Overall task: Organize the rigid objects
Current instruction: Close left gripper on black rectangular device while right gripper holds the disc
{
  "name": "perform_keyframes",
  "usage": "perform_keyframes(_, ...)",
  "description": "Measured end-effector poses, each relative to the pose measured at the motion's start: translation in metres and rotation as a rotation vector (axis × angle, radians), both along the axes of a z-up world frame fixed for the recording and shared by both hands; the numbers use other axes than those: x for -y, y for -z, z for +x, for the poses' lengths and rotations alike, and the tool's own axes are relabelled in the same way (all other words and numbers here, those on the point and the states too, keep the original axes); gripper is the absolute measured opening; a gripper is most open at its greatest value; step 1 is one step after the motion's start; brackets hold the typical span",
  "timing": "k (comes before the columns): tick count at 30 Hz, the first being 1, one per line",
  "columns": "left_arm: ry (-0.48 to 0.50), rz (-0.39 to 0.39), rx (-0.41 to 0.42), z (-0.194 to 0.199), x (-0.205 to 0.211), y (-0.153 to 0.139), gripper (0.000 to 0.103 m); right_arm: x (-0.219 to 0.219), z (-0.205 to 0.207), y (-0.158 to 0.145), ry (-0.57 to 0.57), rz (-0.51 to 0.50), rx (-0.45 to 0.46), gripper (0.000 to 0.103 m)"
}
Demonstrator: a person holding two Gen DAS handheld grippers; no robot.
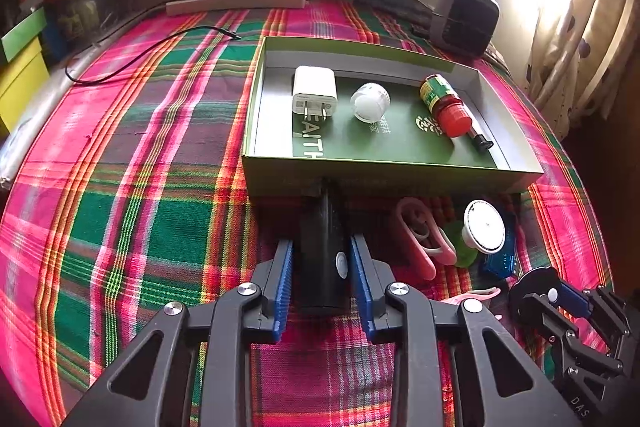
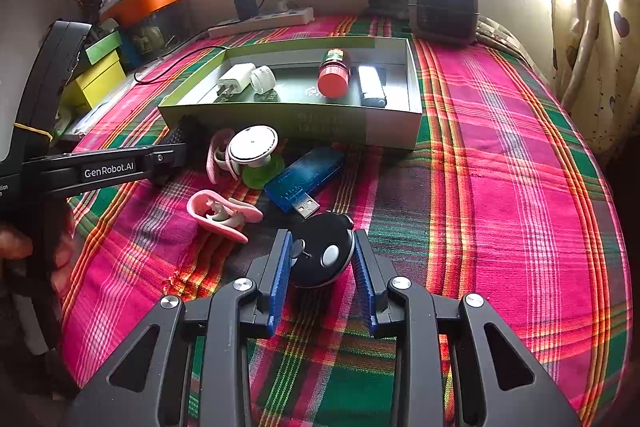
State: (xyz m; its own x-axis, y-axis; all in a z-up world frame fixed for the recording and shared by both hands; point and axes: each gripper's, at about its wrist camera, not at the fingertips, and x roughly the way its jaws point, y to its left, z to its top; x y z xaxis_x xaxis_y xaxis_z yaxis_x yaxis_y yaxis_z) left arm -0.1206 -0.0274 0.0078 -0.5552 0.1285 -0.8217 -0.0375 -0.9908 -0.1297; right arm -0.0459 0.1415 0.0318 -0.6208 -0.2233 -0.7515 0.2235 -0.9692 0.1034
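- Left gripper (image 1: 322,263) is clenched on a black cylinder (image 1: 322,247), its tip touching the green box's (image 1: 384,179) near wall
- Right gripper (image 2: 322,263) clasps a round black fob (image 2: 320,255) on the plaid bedcover (image 2: 500,187), near its front edge
- Charger (image 1: 314,89), white cap (image 1: 370,101), red-capped bottle (image 1: 444,103) lie inside the box

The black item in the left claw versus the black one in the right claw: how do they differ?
The long black device in the left claw is a slim, elongated bar pointing at the green box; the round black remote in the right claw is squat and rounded. The bar shows one small button, the remote two. Both are black, lie on the plaid cloth outside the box, between blue pads.
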Motion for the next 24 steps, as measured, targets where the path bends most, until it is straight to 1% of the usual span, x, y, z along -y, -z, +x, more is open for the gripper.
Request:
perform_keyframes(15, -0.007, 0.027, 0.001, 0.0011, 0.004, -0.0008, 0.027, -0.0012, -0.001, 0.0006, 0.001, -0.002, 0.001, 0.031)
perform_keyframes(24, -0.022, 0.024, 0.0, 0.0041, 0.0082, -0.0026, 0.027, -0.0023, -0.0016, -0.0018, 0.003, -0.005, -0.005, 0.031)
